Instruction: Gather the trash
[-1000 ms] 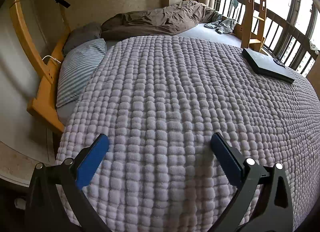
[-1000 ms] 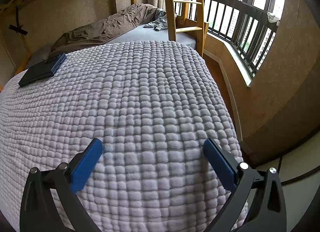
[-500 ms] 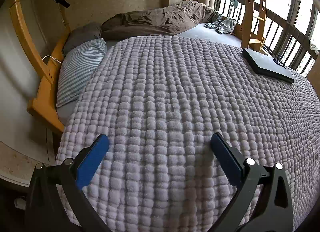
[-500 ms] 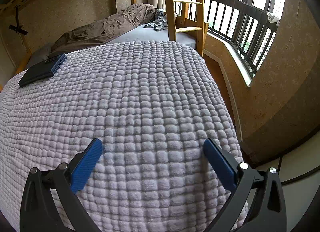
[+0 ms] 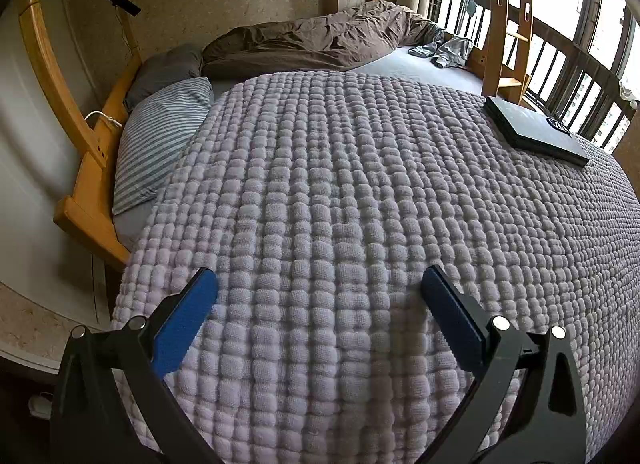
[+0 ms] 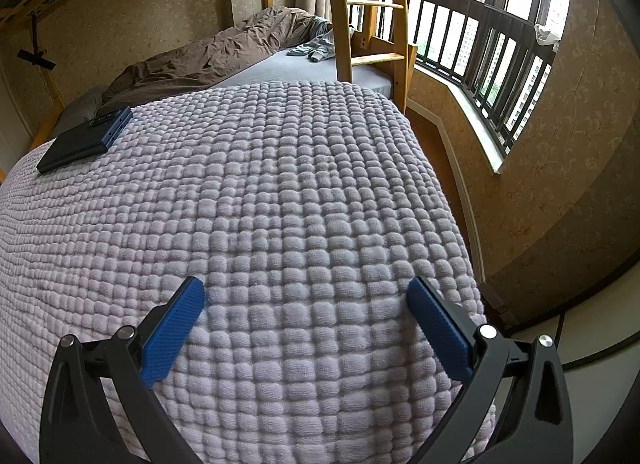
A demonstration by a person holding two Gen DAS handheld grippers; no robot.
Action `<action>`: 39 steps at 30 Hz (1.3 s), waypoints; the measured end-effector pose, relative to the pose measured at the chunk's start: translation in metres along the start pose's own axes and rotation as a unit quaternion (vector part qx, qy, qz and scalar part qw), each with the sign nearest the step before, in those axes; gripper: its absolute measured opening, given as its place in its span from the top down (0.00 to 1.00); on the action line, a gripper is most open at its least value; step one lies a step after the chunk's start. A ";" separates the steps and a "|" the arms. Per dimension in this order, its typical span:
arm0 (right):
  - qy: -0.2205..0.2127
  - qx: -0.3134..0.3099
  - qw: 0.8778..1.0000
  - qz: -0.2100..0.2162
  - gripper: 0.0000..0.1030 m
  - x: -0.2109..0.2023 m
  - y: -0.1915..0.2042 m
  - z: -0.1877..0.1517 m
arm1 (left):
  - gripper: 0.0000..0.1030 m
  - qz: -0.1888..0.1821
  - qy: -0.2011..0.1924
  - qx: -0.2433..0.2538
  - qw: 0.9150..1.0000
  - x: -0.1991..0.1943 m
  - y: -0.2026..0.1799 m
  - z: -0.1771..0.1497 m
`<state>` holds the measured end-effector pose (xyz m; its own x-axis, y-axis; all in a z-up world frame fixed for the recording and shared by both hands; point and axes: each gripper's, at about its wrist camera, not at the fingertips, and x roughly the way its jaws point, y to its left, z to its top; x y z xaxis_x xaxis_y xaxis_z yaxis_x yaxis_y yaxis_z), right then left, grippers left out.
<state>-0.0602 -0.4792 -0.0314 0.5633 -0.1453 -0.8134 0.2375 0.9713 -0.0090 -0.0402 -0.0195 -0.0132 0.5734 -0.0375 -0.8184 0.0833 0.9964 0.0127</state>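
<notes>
No trash shows in either view. My left gripper (image 5: 320, 284) is open and empty, hovering over the near edge of a lilac waffle-textured blanket (image 5: 360, 192) on a bed. My right gripper (image 6: 306, 292) is open and empty over the same blanket (image 6: 260, 184) near its right front corner. A flat black box (image 5: 534, 130) lies on the blanket at the far right of the left wrist view, and it also shows at the far left of the right wrist view (image 6: 86, 138).
A striped pillow (image 5: 160, 136) and grey pillow (image 5: 166, 72) lie at the bed's left. A brown duvet (image 5: 312, 40) and crumpled grey clothing (image 5: 448, 52) lie farther back. A wooden ladder (image 6: 368, 20) stands by the window railing (image 6: 488, 48). Floor shows right of the bed (image 6: 440, 144).
</notes>
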 end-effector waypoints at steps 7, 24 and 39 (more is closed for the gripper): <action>0.000 0.000 1.000 0.000 0.03 0.000 0.000 0.000 | 0.01 0.000 0.000 0.000 1.000 0.000 0.000 0.000; -0.001 0.000 1.000 -0.001 0.03 0.000 0.000 0.000 | 0.01 0.000 0.000 0.000 1.000 0.000 0.000 0.000; 0.000 0.000 1.000 -0.001 0.03 0.000 -0.001 -0.001 | 0.01 0.000 0.000 0.000 1.000 0.000 0.000 0.000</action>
<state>-0.0611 -0.4797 -0.0318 0.5635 -0.1476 -0.8128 0.2388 0.9710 -0.0107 -0.0404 -0.0199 -0.0135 0.5734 -0.0380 -0.8184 0.0833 0.9965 0.0121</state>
